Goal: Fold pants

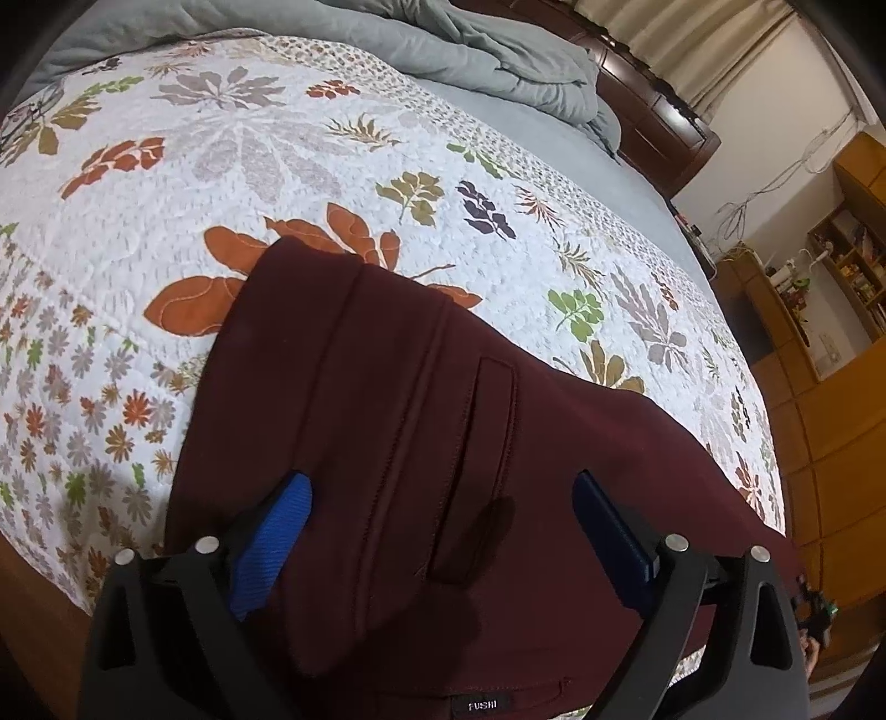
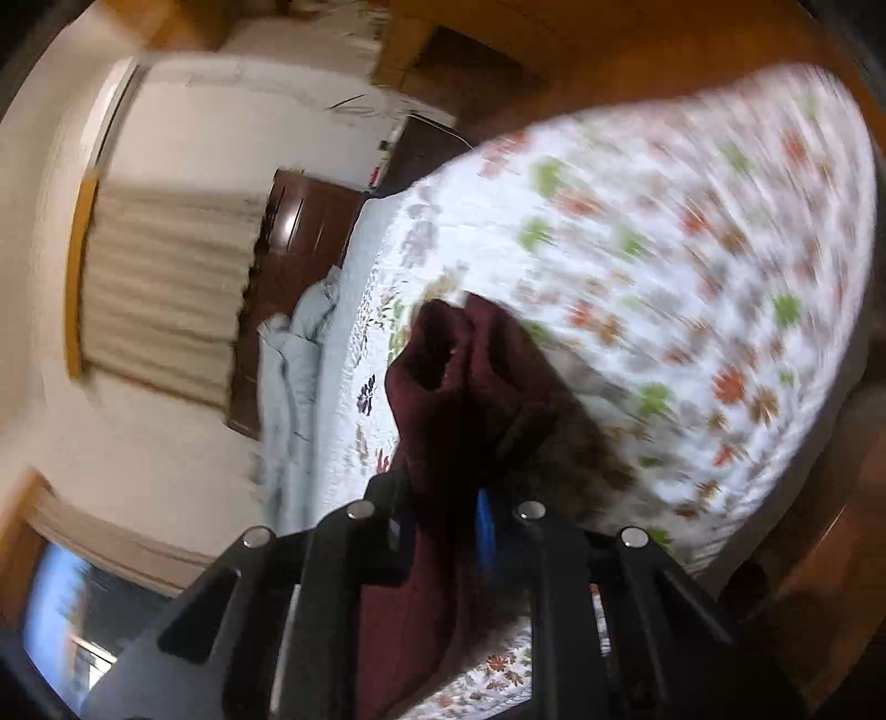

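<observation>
Landmark = maroon pants [image 1: 443,421]: they cover the near edge of the floral quilt [image 1: 232,144], lying flat under the wide-apart left gripper [image 1: 440,493], no bulk in the way. Beyond the pants and to their left the quilt is bare, free to pass. Far behind them a crumpled grey duvet [image 1: 498,50] and dark headboard [image 1: 659,116] block; wooden cabinets [image 1: 830,387] stand right of them.

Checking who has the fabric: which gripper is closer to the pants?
Right. The right gripper is shut on a bunched part of the maroon pants, holding it above the bedspread. The left gripper is open above the flat pants, gripping nothing.
</observation>
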Motion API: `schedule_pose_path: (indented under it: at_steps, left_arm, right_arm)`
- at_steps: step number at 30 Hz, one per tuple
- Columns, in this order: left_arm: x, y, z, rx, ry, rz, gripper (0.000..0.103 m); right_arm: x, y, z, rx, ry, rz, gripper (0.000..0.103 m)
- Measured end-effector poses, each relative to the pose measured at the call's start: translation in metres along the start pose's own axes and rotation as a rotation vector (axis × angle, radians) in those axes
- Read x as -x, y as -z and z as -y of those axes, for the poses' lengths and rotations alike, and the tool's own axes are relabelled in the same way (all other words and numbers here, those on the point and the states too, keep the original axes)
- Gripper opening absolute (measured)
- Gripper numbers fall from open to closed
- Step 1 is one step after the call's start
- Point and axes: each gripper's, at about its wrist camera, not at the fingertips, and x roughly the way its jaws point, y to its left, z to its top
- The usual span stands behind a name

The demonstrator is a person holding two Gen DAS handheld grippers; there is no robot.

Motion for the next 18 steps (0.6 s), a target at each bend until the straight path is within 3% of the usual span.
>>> schedule_pose_path:
  at_steps: [2,11,18]
  left_arm:
    - [0.002,0.000,-0.002,0.005,0.017,0.003,0.095]
    - [0.005,0.000,-0.012,0.030,0.083,0.016,0.095]
    - [0.009,0.000,-0.017,0.039,0.129,0.020,0.095]
  right_arm:
    - [0.001,0.002,-0.034,0.100,0.062,0.014,0.016]
    - [0.004,0.033,-0.147,0.439,0.174,0.076,0.016]
    - [0.006,0.078,-0.206,0.681,0.257,0.089,0.016]
